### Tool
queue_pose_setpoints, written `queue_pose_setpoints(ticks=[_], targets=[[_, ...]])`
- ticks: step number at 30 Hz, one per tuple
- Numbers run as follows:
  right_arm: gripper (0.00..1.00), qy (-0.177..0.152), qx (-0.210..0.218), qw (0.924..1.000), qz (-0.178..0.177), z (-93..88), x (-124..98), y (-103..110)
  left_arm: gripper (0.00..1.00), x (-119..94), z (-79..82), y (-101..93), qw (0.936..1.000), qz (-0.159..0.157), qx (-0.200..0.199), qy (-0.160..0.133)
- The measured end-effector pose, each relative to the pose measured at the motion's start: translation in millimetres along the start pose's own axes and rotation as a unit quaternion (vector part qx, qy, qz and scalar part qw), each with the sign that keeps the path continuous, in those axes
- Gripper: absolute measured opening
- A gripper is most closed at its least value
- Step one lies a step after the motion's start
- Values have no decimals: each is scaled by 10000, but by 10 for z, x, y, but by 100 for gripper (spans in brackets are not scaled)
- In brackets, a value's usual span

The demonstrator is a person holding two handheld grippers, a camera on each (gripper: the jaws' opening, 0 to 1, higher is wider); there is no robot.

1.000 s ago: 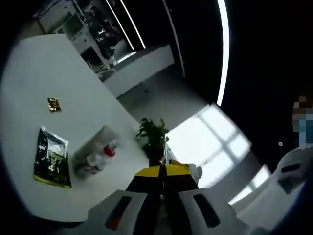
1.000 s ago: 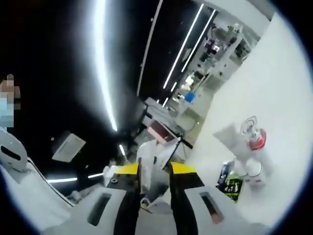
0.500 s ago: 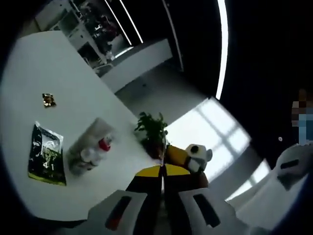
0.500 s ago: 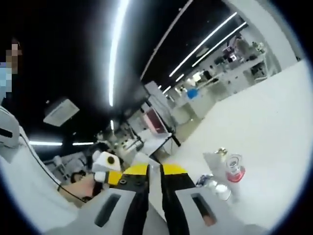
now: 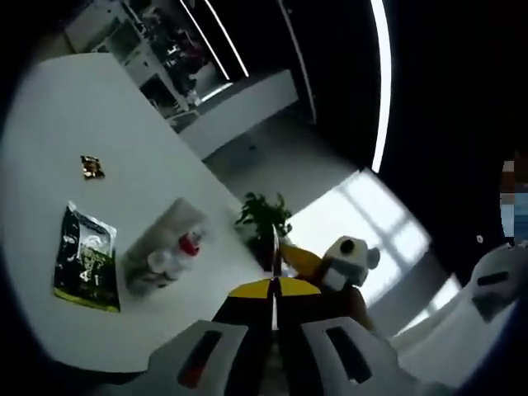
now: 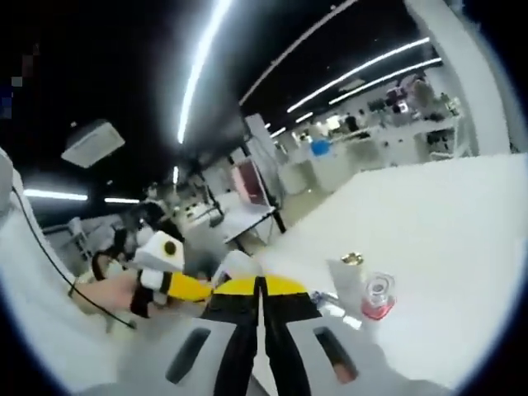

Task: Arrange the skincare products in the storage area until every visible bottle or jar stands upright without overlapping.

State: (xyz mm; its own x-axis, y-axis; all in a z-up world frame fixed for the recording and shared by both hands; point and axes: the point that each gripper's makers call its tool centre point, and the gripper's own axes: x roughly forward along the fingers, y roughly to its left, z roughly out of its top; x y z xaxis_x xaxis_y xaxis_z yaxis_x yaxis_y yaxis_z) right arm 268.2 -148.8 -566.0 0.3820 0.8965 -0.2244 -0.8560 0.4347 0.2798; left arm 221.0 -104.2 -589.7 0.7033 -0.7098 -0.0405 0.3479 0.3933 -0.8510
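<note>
Clear storage container (image 5: pixel 165 243) on white table (image 5: pixel 74 115), red-capped bottle (image 6: pixel 378 299) and pale bottles inside

No readable text anywhere, tbh. Black-and-green pouch (image 5: pixel 86 268) on desk (image 5: pixel 74 124), just left of clear bottles (image 5: pixel 161 256), has pale print on front, way too blurry to make out. Small dark packet (image 5: pixel 91 167) beyond pouch: some pattern, nothing legible. Bottle with red base (image 6: pixel 378 299) in right gripper view: no label readable either.

Both views high above table (image 5: pixel 124 148) (shared)
</note>
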Motion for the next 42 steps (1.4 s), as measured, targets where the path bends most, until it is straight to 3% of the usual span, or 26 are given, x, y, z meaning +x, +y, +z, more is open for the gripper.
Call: queue_pose_setpoints(ticks=[3,7,10,15,18,23,32,42], targets=[[1,281,-551,9978,-230,-33,109,1,0,-36,22,124,9995,317,80,3],[1,524,-817,9939,-518,-115,272,79,0,-120,68,248,9983,576,76,67],[1,753,-1103,9895,-556,-181,396,132,0,-237,119,402,9948,946,350,159],[1,1007,-1356,9840,-562,-270,612,250,0,-387,144,582,9890,1353,468,365],[1,1265,-1731,9745,-661,-355,742,250,0,-473,194,708,9852,1543,602,443],[1,1384,-1852,9705,-686,-444,931,297,0,-605,243,877,9841,1583,571,567],[1,1682,-1897,9658,-538,-718,1373,338,0,-854,274,1326,9716,2058,730,915],[1,2049,-1802,9609,-461,-1076,1783,162,0,-941,284,1766,9656,2360,192,1075]])
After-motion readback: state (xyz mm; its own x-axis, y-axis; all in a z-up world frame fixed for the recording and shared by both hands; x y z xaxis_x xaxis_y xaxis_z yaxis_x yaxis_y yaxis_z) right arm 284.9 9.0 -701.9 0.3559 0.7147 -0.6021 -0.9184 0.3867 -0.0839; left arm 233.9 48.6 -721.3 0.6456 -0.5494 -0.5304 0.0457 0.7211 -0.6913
